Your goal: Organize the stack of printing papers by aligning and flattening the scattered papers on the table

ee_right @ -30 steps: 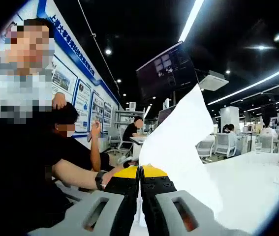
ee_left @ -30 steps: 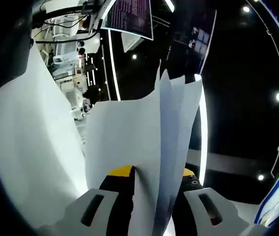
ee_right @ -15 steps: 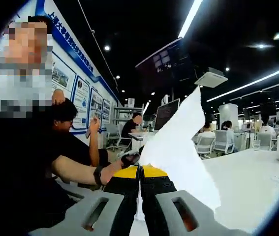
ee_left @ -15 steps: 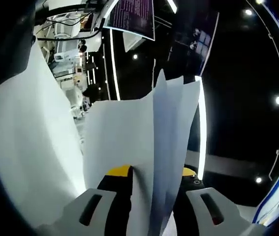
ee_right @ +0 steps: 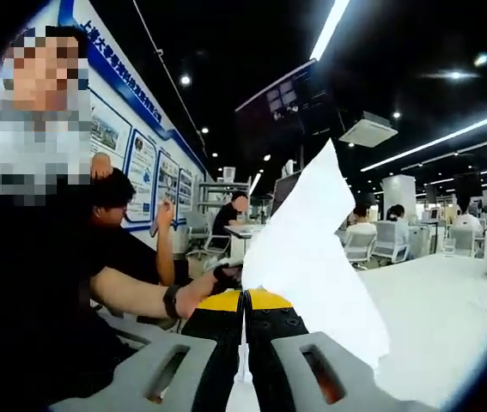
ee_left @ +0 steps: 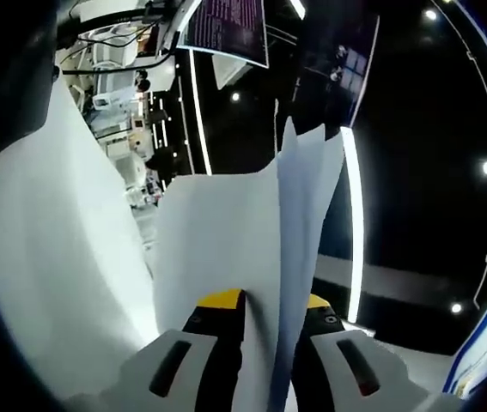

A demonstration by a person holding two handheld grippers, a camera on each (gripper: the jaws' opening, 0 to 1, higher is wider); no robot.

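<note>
In the left gripper view several white printing papers point(ee_left: 226, 223) stand upright between my yellow-tipped jaws, their top edges uneven. My left gripper point(ee_left: 267, 302) is shut on this stack near its lower edge. A wider curved sheet point(ee_left: 54, 257) bulges on the left of the same view. In the right gripper view my right gripper point(ee_right: 244, 297) is shut on a white sheet point(ee_right: 312, 249), which rises to a point up and to the right, held above the white table point(ee_right: 441, 318).
A seated person in black point(ee_right: 131, 257) rests an arm close to the left of my right gripper. Another person stands at the far left. Screens point(ee_right: 282, 112) hang overhead, and chairs and desks stand beyond the table. Ceiling lights and a monitor point(ee_left: 226, 26) lie behind the papers.
My left gripper's jaws have come closer together onto the stack of papers. The right gripper stays shut on its sheet, whose tip has swung slightly.
</note>
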